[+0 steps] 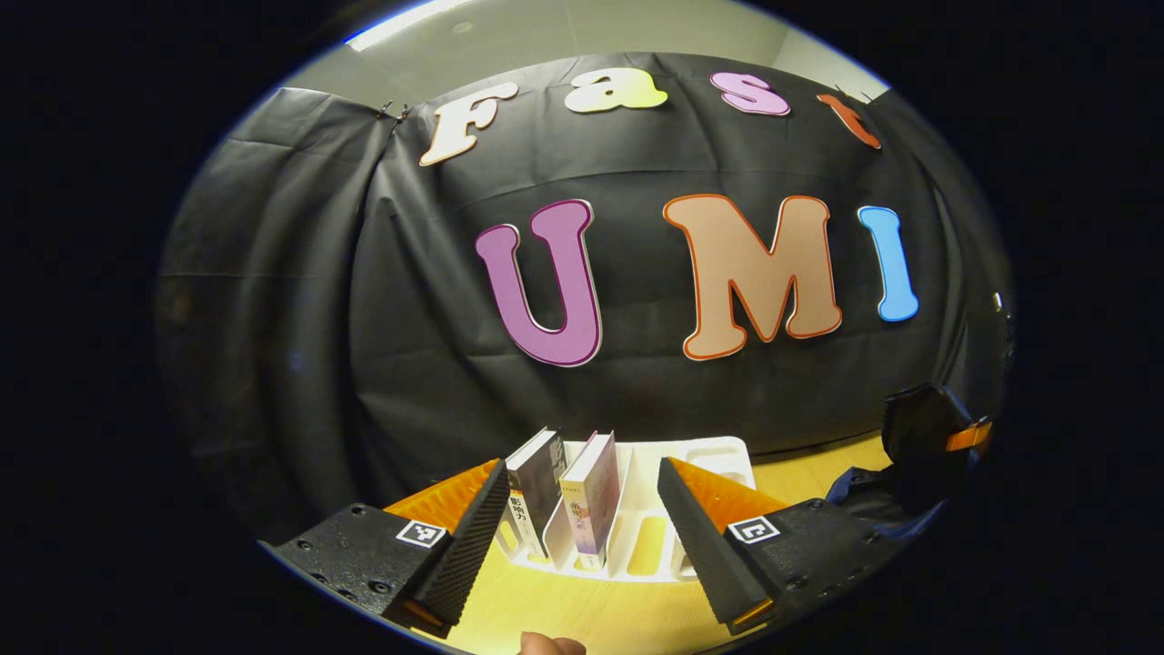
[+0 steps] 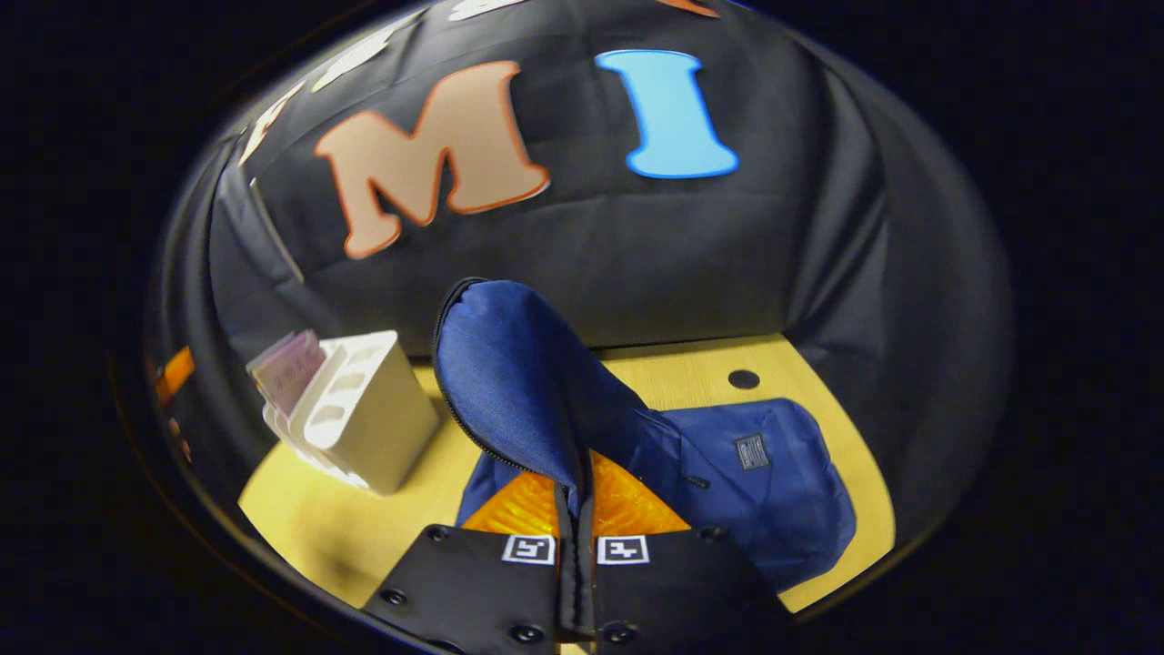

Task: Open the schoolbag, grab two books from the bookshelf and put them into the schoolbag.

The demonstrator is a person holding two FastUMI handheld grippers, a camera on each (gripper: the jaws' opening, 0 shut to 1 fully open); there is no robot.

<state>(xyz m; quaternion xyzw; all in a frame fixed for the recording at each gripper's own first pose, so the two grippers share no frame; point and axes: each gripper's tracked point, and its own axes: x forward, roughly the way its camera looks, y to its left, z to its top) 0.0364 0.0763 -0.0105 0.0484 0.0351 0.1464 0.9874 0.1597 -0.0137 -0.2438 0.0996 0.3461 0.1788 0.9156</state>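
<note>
In the left gripper view, two books stand upright in the white bookshelf [image 1: 655,509]: a dark one [image 1: 536,482] and a pale one [image 1: 593,491]. My left gripper [image 1: 582,564] is open and sits just in front of them, one finger on each side, touching neither. In the right gripper view the blue schoolbag [image 2: 755,482] lies on the yellow table. My right gripper [image 2: 576,509] is shut on the schoolbag's flap [image 2: 518,382] and holds it lifted, its zip edge showing. The bookshelf [image 2: 364,409] stands to the left of the bag.
The yellow table [image 1: 809,473] ends at the black cloth wall right behind the shelf. The other gripper [image 1: 928,437] shows dark at the right edge of the left gripper view. A round hole [image 2: 744,378] lies in the table behind the bag. A fingertip [image 1: 550,644] peeks in below.
</note>
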